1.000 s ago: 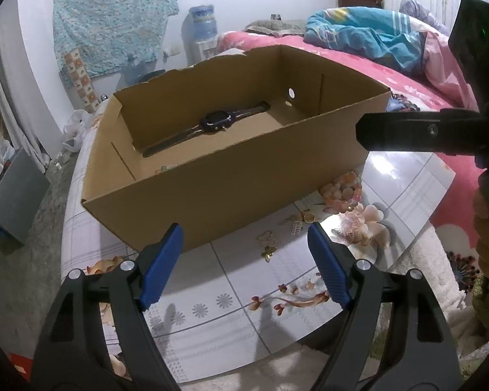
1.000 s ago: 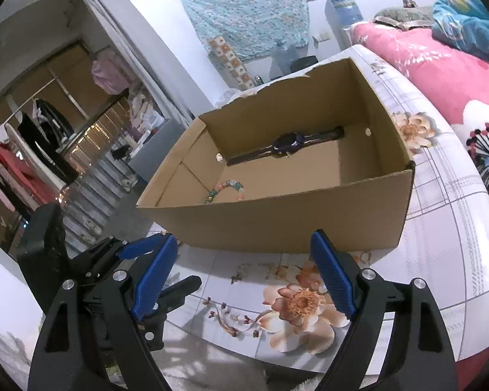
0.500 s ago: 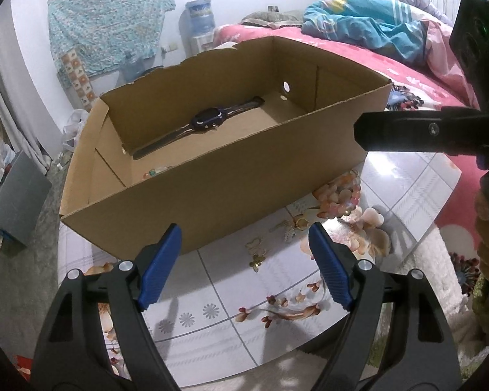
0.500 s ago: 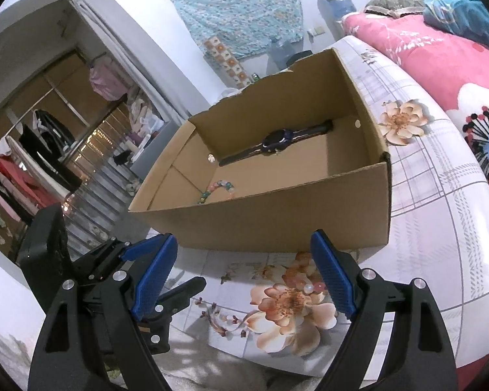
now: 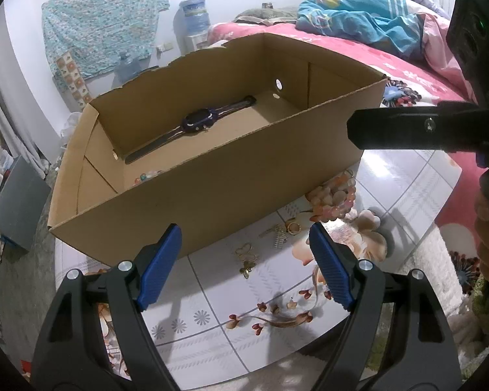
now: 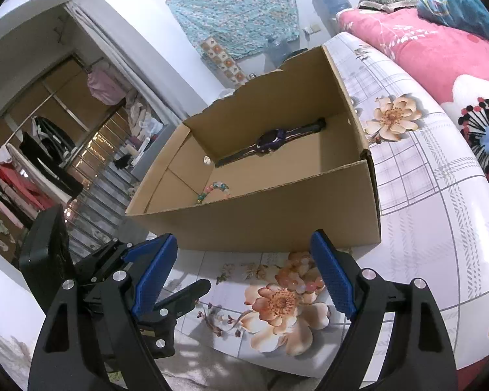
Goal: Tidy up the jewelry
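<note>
An open cardboard box (image 5: 231, 189) (image 6: 277, 215) stands on the floral table. Inside lie a dark watch (image 5: 199, 120) (image 6: 272, 138) and a pastel bead bracelet (image 6: 213, 190), part-hidden in the left wrist view (image 5: 146, 174). On the table before the box lie a pink bead bracelet (image 5: 337, 197) (image 6: 306, 280), a gold ring (image 5: 293, 227), a gold and silver clip (image 5: 277, 235) and a gold clover chain (image 5: 247, 259). My left gripper (image 5: 246, 264) is open and empty just above the chain. My right gripper (image 6: 244, 275) is open and empty near the pink bracelet.
The table (image 5: 407, 179) has a glossy floral cloth and its front edge lies close below the grippers. A pink bed (image 5: 358, 49) with a blue blanket stands to the right. A wardrobe (image 6: 49, 150) with hanging clothes is to the left.
Both grippers have pulled back and risen a little, so the box sits lower in view and more of its inside shows. Both grippers stay open.
</note>
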Demonstrator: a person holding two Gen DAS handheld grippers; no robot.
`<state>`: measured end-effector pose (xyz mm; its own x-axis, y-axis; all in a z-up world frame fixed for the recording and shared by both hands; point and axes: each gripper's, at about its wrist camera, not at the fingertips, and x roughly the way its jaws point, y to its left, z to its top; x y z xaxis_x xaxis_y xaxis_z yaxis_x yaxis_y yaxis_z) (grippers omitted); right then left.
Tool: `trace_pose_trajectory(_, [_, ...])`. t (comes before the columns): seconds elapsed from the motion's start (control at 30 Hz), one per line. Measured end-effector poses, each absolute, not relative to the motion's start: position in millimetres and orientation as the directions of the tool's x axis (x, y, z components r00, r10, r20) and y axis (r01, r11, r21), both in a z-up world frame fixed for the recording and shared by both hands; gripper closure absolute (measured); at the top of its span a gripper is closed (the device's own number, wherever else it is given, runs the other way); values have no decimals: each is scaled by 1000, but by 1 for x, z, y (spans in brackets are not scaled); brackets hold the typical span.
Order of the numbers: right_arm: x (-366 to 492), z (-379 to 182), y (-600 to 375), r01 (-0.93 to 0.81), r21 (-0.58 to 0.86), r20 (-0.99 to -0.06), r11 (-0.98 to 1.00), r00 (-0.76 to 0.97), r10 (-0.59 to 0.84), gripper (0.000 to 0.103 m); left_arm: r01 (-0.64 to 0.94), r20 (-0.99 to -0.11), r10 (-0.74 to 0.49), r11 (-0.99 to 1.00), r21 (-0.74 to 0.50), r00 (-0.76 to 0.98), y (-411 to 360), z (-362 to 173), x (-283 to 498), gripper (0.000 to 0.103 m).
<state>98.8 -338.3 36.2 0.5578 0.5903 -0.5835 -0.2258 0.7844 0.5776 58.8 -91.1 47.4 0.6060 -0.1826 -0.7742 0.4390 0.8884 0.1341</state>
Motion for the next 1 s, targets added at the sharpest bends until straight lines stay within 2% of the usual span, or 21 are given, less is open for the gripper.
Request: trace_pose_trajectory(1.0, [99,38,-338,-223,565,-592,794,561,579,21,433,-759,-198,893,120,620,-83,54,58,26])
